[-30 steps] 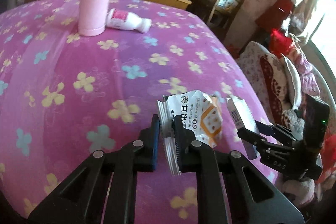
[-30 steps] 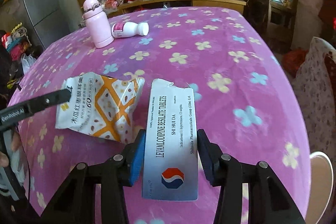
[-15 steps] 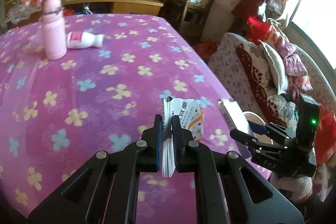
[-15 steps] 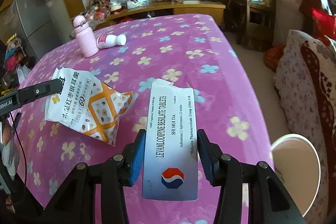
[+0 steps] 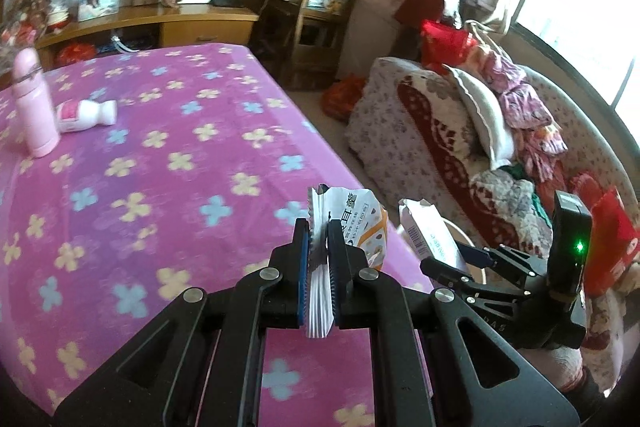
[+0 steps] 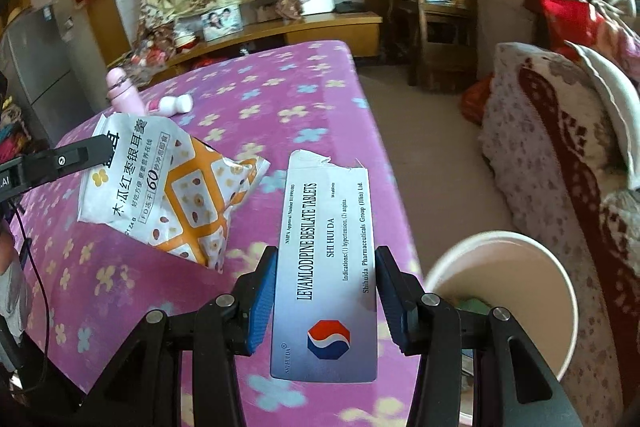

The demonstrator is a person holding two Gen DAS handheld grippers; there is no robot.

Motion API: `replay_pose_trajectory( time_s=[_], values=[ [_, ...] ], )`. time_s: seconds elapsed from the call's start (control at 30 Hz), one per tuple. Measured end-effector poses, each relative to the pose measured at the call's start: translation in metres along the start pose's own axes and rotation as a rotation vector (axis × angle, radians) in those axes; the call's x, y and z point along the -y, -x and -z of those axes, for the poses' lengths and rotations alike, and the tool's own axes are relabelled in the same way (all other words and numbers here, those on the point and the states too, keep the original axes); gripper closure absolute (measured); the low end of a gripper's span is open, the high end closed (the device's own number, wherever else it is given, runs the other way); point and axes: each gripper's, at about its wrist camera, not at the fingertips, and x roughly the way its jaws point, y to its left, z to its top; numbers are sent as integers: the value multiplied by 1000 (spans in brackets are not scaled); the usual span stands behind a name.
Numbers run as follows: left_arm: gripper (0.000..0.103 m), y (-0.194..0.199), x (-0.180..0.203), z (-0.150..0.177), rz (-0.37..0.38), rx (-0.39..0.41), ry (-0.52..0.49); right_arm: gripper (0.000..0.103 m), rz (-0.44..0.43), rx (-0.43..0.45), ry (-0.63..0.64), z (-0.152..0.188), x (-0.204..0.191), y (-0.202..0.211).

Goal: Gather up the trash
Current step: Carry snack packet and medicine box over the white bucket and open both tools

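Note:
My left gripper (image 5: pixel 318 231) is shut on the edge of a white and orange snack bag (image 5: pixel 356 223), held above the right edge of the purple flowered table (image 5: pixel 160 167). The bag also shows in the right wrist view (image 6: pixel 168 195). My right gripper (image 6: pixel 326 259) is shut on a flat white tablet box (image 6: pixel 326 267), seen in the left wrist view too (image 5: pixel 430 235). A white round bin (image 6: pixel 508 307) stands on the floor just right of the table, below and right of the box.
A pink flask (image 5: pixel 34 103) stands on the far left of the table with a small white bottle (image 5: pixel 86 113) lying beside it. A sofa with cushions and clothes (image 5: pixel 480 131) lies right of the table. Wooden cabinet and shelves stand behind.
Both grippers have moved right with their trash, from over the table toward its right edge. The white bin has come into the right wrist view.

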Motion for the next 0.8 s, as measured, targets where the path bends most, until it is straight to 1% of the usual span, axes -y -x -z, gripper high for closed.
replay_pose_trajectory(
  time_s=[0.3,0.47,0.8],
  values=[
    [97,-36,62,-5,70,-22,-55,57,82,3,-78,20,63,26],
    [97,-58,93,-7,95,-38,-75,57,114,-2,-130,29,95,34],
    [97,-104,136,0,103,-83,-111,57,159,-32,-218,49,146,33]
  ],
)
